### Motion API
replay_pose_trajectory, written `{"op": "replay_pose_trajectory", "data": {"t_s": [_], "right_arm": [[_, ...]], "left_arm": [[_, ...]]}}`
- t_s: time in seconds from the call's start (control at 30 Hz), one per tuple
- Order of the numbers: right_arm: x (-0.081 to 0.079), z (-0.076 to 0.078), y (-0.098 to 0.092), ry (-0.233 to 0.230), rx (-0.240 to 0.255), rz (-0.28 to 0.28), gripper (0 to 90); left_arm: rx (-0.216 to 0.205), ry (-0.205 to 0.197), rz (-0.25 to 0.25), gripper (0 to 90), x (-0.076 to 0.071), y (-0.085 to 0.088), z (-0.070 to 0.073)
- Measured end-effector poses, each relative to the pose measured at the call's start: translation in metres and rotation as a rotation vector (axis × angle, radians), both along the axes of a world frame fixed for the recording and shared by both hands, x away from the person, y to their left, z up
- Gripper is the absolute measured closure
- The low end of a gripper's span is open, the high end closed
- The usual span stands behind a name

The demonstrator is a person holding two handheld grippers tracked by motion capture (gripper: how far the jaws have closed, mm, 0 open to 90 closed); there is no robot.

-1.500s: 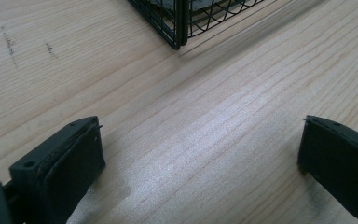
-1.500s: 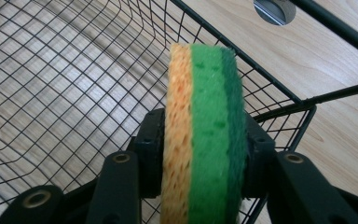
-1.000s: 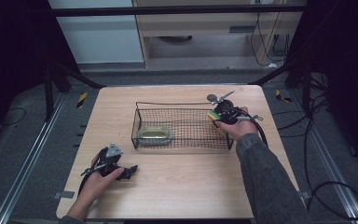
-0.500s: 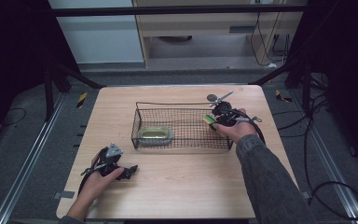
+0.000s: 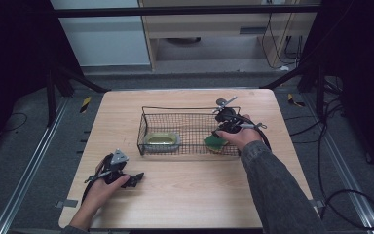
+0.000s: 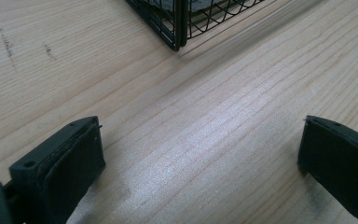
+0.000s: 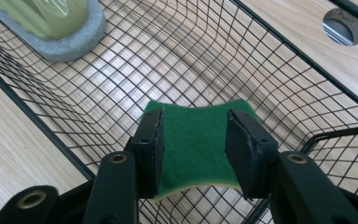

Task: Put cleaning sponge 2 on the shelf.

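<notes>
I have the right gripper (image 7: pixel 193 140) inside the wire basket (image 5: pixel 148 127), at its right end, with its jaws clamped on the two sides of a green sponge (image 7: pixel 192 149); the sponge bows between the pads, so the squeeze is real. In the right gripper view the sponge sits low over the mesh floor, near the basket's front right corner, and I cannot tell whether its underside touches the wire. The high view puts the sponge (image 5: pixel 215 142) against the near wall of the basket, under my right hand (image 5: pixel 238 135). At the basket's left end lies a grey dish (image 7: pixel 70 44) with something pale green in it, well apart from the sponge. My left gripper (image 6: pixel 200 158) rests low over the table (image 5: pixel 185 190) near its front left corner, its jaws wide apart with nothing but bare wood between them; a corner of the basket shows ahead of it in the left gripper view. In the high view my left hand (image 5: pixel 108 181) holds that gripper well apart from the basket.
</notes>
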State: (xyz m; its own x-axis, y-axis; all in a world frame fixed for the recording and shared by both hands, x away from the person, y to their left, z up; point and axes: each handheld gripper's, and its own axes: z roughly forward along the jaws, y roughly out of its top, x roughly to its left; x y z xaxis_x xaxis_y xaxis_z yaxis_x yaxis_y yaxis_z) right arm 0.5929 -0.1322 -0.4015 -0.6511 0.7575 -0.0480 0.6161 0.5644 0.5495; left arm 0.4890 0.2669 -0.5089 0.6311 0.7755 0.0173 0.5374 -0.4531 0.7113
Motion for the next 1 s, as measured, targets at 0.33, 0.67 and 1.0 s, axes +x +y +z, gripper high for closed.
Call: {"op": "replay_pose_trajectory", "data": {"t_s": [0.33, 0.67, 1.0], "right_arm": [[-0.011, 0.010, -0.006, -0.039, 0.023, -0.024, 44.9], [-0.021, 0.016, -0.031, -0.090, 0.095, -0.133, 14.3], [-0.035, 0.014, -0.066, -0.156, 0.099, -0.245, 10.0]], "left_arm": [[-0.002, 0.001, 0.002, 0.0, -0.002, 0.000, 0.000], [0.006, 0.001, -0.002, 0.0, -0.002, 0.001, 0.000], [0.005, 0.002, 0.000, 0.0, -0.002, 0.001, 0.000]]}}
